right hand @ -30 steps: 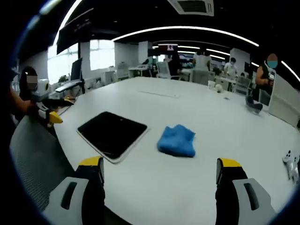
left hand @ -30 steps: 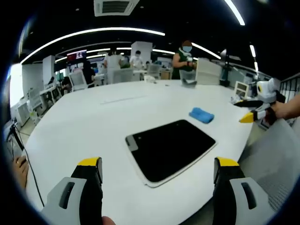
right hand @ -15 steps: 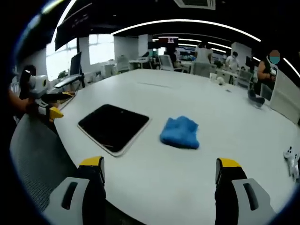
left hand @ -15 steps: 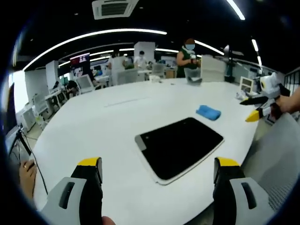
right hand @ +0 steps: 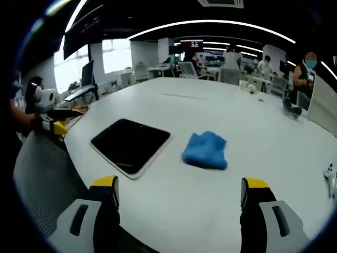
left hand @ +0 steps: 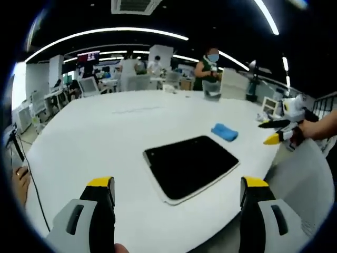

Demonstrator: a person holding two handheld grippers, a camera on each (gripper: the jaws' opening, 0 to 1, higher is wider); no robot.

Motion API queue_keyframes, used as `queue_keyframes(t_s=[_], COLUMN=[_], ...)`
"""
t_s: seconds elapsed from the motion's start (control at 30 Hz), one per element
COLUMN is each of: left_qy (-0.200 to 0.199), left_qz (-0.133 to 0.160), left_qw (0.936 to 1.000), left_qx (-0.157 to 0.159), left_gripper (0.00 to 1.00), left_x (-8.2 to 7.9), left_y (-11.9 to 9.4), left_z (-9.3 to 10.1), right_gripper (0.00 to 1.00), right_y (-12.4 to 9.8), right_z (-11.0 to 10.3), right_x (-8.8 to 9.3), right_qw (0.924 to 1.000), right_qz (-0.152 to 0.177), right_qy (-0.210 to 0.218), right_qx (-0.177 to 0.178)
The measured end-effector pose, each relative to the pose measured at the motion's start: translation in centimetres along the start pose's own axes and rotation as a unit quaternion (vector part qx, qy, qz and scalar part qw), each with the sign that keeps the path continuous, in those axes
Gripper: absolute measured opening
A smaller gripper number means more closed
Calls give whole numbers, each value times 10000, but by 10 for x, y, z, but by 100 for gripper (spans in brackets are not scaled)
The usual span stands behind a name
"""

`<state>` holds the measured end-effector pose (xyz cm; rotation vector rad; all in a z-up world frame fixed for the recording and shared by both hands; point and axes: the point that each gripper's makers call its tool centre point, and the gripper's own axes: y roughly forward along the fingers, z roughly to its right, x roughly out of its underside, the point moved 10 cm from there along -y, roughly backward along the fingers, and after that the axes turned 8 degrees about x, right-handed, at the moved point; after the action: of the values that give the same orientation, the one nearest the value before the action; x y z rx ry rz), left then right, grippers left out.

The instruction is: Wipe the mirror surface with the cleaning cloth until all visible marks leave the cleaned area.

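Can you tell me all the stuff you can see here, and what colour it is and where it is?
Mirror: one, dark glass with a pale rim, flat on the table near its edge.
Cloth: one, blue, crumpled on the table beside the mirror, not touching it.
Table: one, white, wide and rounded.
Chair: one, grey mesh, at the table's edge.
People in the background: several, standing and sitting far behind the table.
Left gripper: one, grey with yellow tips, open, above the table, holding nothing.
Right gripper: one, grey with yellow tips, open, above the table, holding nothing.
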<state>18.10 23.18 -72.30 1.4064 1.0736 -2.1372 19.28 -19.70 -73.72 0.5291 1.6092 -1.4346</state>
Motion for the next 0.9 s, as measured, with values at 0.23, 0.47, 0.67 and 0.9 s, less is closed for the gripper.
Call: queue_keyframes(t_s=[0.23, 0.47, 0.67, 0.9], left_qy=[213, -97, 632, 405], left_qz=[38, 140, -427, -459], left_qw=[9995, 9995, 9971, 9966], left_qx=[-251, -251, -41, -547], left_gripper=[99, 99, 99, 99], left_x=[-17, -22, -14, -9], left_y=[-9, 3, 11, 21], left_z=[10, 40, 76, 21], right_gripper=[96, 96, 96, 96], right_y=[0, -1, -2, -1], right_z=[-4, -5, -4, -5], right_x=[-2, -2, -1, -1], right_qw=[9998, 9997, 9996, 9997], right_qz=[134, 147, 193, 154], right_qy=[-74, -68, -48, -44], right_qx=[-104, -177, -190, -211])
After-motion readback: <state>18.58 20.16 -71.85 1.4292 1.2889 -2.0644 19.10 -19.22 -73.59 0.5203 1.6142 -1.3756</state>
